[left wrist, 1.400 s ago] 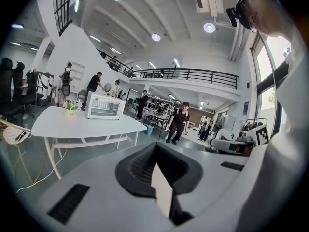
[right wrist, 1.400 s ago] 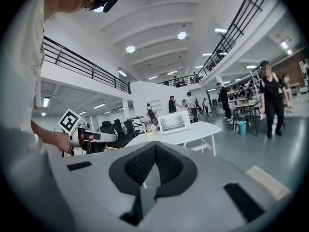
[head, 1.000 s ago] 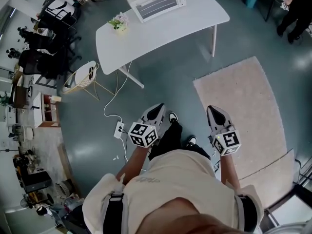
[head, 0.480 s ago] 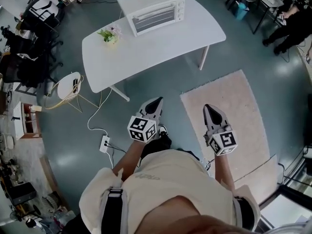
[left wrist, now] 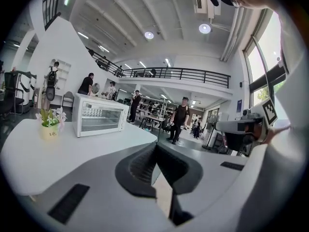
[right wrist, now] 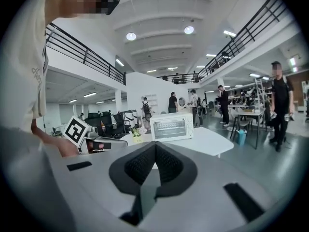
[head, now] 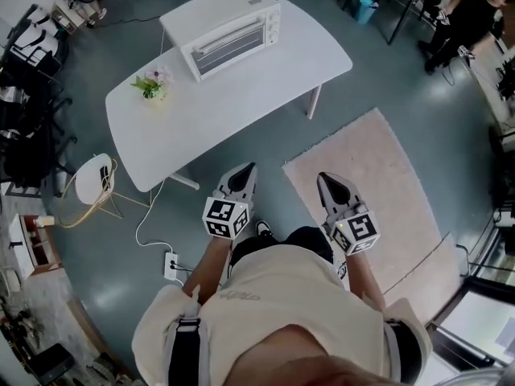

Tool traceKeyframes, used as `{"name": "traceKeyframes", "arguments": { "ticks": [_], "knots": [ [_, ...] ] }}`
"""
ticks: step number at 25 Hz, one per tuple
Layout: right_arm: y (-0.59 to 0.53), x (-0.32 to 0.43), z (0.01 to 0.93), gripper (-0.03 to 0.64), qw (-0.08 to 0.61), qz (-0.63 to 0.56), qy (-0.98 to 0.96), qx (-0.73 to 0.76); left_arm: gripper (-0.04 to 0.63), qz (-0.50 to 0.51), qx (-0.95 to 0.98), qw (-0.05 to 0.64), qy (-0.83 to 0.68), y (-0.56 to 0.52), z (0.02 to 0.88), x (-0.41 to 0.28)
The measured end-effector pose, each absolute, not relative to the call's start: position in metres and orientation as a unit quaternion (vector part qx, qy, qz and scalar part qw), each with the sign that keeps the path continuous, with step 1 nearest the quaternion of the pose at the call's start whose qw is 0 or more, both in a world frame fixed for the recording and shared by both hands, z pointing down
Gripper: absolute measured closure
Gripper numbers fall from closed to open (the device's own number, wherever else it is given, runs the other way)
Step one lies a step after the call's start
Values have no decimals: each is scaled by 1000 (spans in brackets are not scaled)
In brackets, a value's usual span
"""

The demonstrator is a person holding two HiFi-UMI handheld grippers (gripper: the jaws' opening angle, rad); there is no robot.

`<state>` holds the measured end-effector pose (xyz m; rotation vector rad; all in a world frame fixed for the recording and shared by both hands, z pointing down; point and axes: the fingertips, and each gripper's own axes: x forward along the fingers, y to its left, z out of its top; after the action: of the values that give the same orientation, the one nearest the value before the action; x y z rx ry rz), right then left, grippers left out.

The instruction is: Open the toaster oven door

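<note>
The white toaster oven [head: 227,29] stands at the far end of a white table [head: 241,95], its glass door shut. It shows ahead in the left gripper view [left wrist: 99,115] and the right gripper view [right wrist: 171,126]. My left gripper [head: 246,168] is held out over the floor, well short of the table's near edge, with its jaws together and nothing between them. My right gripper [head: 323,177] hangs beside it over the rug's edge, also shut and empty. Both are far from the oven.
A small pot of flowers [head: 153,83] sits on the table left of the oven. A beige rug [head: 378,191] lies at the right. A round chair [head: 96,185] and a power strip [head: 173,265] with its cable are at the left. People [head: 459,14] stand at the far right.
The table and oven have come nearer and slid down and left in the head view as the person walks toward them. Both grippers stay shut and held out in front.
</note>
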<state>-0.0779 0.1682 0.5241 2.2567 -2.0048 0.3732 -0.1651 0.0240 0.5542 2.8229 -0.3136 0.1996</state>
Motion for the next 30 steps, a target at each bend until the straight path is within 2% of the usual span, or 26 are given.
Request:
{"name": "traceKeyframes", "arguments": {
  "ticks": [9,14,21,30],
  "knots": [
    [141,-46,533,611,56,147,-651,743,575,89,975,167,-118,-18,563,-130],
    [104,-2,542,611,15,165,-670,724,575,97,973,155,-138,-45,555,-98],
    [36,70,515,611,19,131,-717,685,575,93,969,139,-181,-92,523,-37],
    [-11,134,529,611,34,130,-758,638,575,92,960,147,-220,-131,515,32]
  ]
}}
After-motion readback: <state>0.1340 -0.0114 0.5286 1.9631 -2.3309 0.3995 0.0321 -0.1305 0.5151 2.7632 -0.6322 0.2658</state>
